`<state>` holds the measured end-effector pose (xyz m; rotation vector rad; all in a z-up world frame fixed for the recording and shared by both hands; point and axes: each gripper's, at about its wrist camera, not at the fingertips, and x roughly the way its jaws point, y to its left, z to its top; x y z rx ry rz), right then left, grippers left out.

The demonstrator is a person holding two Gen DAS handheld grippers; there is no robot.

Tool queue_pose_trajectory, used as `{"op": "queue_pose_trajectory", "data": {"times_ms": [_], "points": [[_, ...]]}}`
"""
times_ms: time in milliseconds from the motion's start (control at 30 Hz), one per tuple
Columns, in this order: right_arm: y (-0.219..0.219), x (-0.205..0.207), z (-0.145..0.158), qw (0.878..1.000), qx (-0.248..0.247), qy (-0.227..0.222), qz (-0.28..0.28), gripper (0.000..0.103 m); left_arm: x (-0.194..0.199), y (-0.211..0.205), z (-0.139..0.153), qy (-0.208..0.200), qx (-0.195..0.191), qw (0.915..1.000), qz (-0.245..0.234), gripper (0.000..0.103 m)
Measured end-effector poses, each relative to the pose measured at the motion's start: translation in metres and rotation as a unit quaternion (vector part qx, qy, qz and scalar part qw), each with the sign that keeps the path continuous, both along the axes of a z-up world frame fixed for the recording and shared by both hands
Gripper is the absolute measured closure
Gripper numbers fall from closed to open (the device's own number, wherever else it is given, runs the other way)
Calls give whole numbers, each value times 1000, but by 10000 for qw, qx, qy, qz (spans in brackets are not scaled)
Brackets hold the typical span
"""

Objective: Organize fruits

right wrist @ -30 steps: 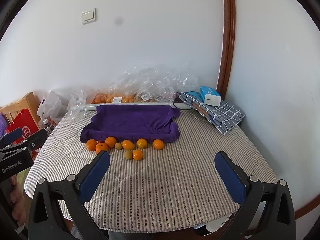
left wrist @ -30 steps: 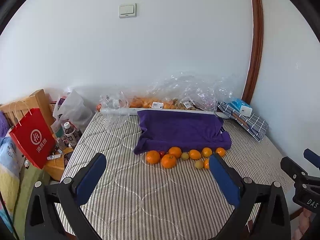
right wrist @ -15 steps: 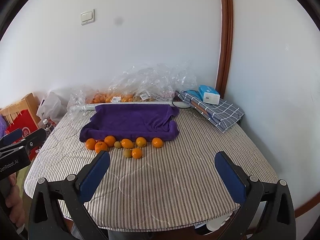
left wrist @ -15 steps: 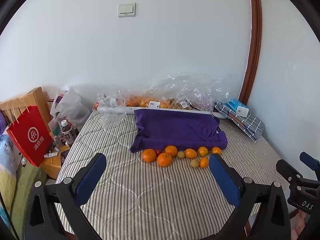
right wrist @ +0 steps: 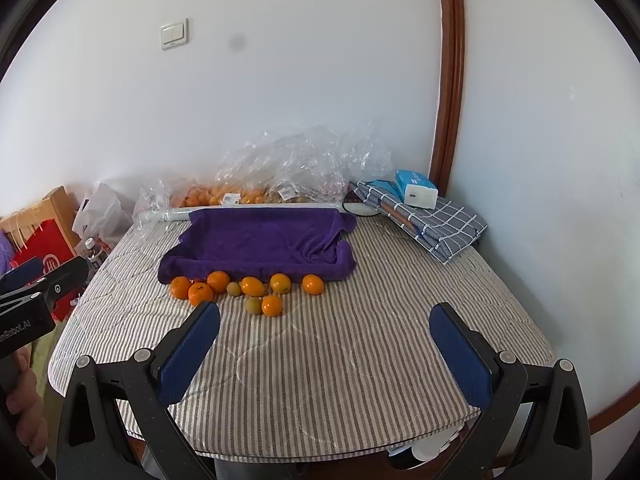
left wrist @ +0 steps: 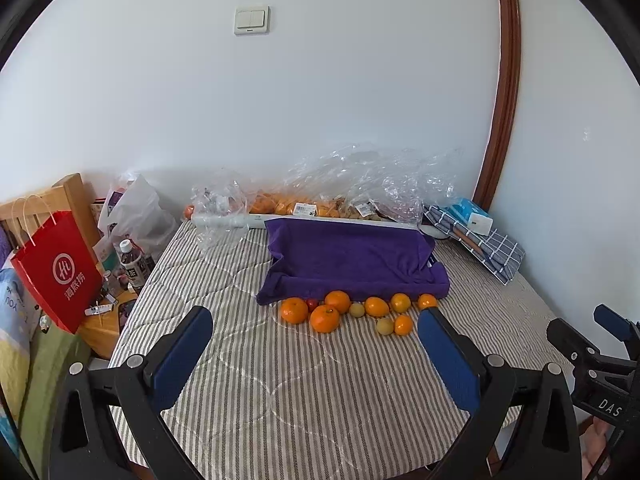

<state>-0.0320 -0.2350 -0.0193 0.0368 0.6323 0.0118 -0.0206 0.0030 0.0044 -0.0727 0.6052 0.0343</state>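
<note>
Several oranges [left wrist: 325,318] [right wrist: 200,293] and small green-yellow fruits [left wrist: 385,325] [right wrist: 253,305] lie in a loose row on the striped table cover, just in front of a tray draped with a purple towel [left wrist: 352,258] [right wrist: 260,240]. My left gripper [left wrist: 316,356] is open and empty, held above the table's near part, short of the fruit. My right gripper [right wrist: 326,350] is open and empty, also short of the fruit. The right gripper's body shows at the right edge of the left wrist view [left wrist: 600,376].
Clear plastic bags with more oranges [left wrist: 288,204] [right wrist: 224,196] lie against the back wall. A folded checked cloth [left wrist: 488,248] [right wrist: 440,220] with a blue-white box [right wrist: 416,188] lies at the back right. A red paper bag [left wrist: 60,272], bottles and a wooden stand are left of the table.
Both grippers have drawn back and up a little, so the fruit and towel look slightly smaller and farther. Both stay open and empty.
</note>
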Motion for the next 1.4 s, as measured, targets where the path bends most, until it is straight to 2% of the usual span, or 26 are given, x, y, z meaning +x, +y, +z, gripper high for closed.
{"op": "queue_pose_trajectory", "data": {"times_ms": [233, 633, 867, 1033, 1167, 1233, 1400], "points": [[1, 1, -1, 10000, -60, 9, 1, 0, 1, 2, 2, -12, -74, 10000, -14, 0], [9, 15, -14, 9984, -509, 152, -204, 0, 13, 11, -7, -13, -52, 10000, 52, 0], [12, 28, -24, 9997, -243, 48, 21, 0, 28, 17, -21, 55, -14, 9999, 91, 0], [17, 42, -37, 9996, -275, -75, 41, 0, 42, 23, -32, 81, 6, 9999, 113, 0], [17, 58, -54, 9992, 103, -13, 388, 0, 56, 25, -47, 113, 148, 9997, 134, 0], [19, 67, -63, 9992, 68, 38, 391, 0, 64, 27, -56, 158, 242, 9994, 177, 0], [26, 87, -84, 9990, -43, 81, 432, 0, 83, 38, -78, 342, 126, 9993, 32, 5]]}}
